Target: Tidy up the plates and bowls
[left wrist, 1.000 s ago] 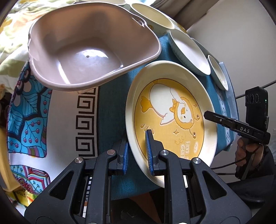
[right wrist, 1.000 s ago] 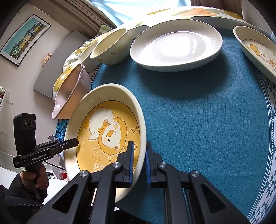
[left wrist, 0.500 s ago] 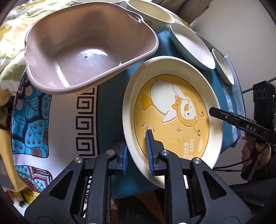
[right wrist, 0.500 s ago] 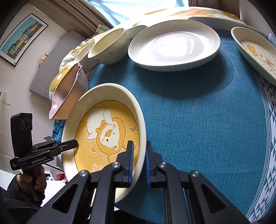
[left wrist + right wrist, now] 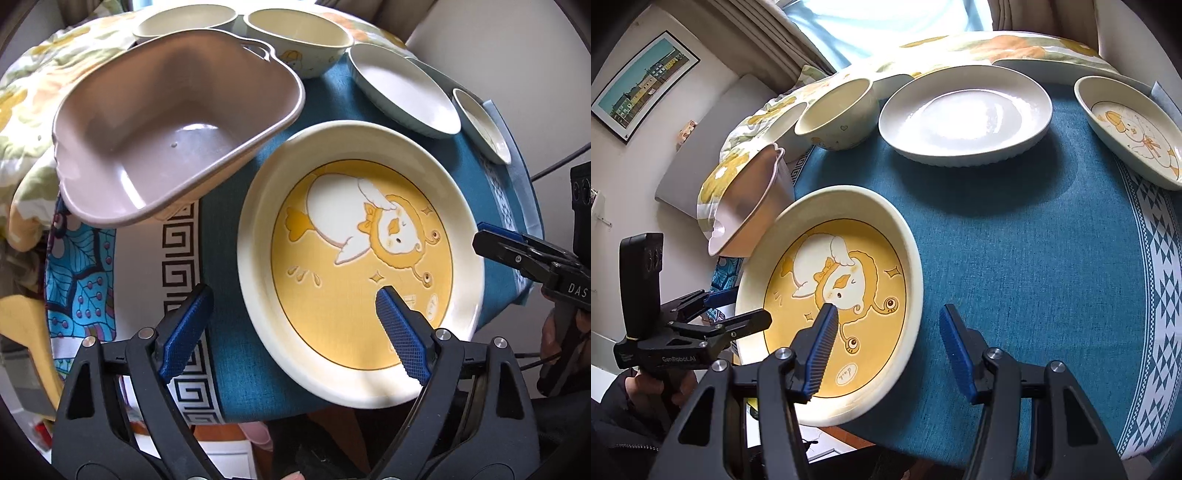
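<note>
A cream plate with a yellow duck picture [image 5: 360,258] lies on the blue tablecloth [image 5: 229,229] at the table's near edge; it also shows in the right wrist view [image 5: 831,295]. My left gripper [image 5: 291,332] is open, its jaws wide apart astride the plate's near rim. My right gripper [image 5: 886,347] is open too, astride the plate's right rim, and shows in the left wrist view [image 5: 517,254]. Neither holds anything.
A mauve plastic basin [image 5: 166,125] sits tilted left of the plate. Behind stand two cream bowls [image 5: 295,40], a white plate [image 5: 964,114] and a small duck dish [image 5: 1130,129]. The table edge is just below the plate.
Both grippers were shut on the duck plate's rim and have opened wide, letting it go. The plate now rests on the cloth.
</note>
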`<state>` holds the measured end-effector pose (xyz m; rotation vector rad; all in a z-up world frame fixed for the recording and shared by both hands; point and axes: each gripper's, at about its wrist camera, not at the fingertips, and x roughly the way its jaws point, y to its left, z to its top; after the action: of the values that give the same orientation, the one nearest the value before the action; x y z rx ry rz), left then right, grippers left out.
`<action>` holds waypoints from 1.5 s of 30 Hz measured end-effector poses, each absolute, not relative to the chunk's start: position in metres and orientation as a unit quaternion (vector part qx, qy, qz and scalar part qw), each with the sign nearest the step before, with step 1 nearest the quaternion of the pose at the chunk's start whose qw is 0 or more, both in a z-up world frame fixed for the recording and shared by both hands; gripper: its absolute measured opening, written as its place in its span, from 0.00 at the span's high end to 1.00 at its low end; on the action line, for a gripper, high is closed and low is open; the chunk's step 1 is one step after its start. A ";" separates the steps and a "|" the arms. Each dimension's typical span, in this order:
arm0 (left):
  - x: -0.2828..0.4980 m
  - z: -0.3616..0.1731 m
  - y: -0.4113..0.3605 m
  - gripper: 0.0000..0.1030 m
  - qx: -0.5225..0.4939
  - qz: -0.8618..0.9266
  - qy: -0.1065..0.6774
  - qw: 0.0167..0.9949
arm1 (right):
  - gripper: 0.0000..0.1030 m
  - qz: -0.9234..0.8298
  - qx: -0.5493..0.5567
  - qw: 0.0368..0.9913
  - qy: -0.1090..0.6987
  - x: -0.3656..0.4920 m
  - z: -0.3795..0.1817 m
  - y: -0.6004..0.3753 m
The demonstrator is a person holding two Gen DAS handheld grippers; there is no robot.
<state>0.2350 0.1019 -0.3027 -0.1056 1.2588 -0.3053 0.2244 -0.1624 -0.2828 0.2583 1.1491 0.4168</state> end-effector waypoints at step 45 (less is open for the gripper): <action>0.397 -0.309 -0.030 0.50 -0.202 0.008 0.570 0.796 | 0.51 0.378 -0.061 0.724 0.574 0.485 -0.302 -0.265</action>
<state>0.3974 -0.0305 -0.3092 -0.4346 1.2245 0.0176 0.4849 -0.2649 -0.3015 -0.1339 1.2673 0.8346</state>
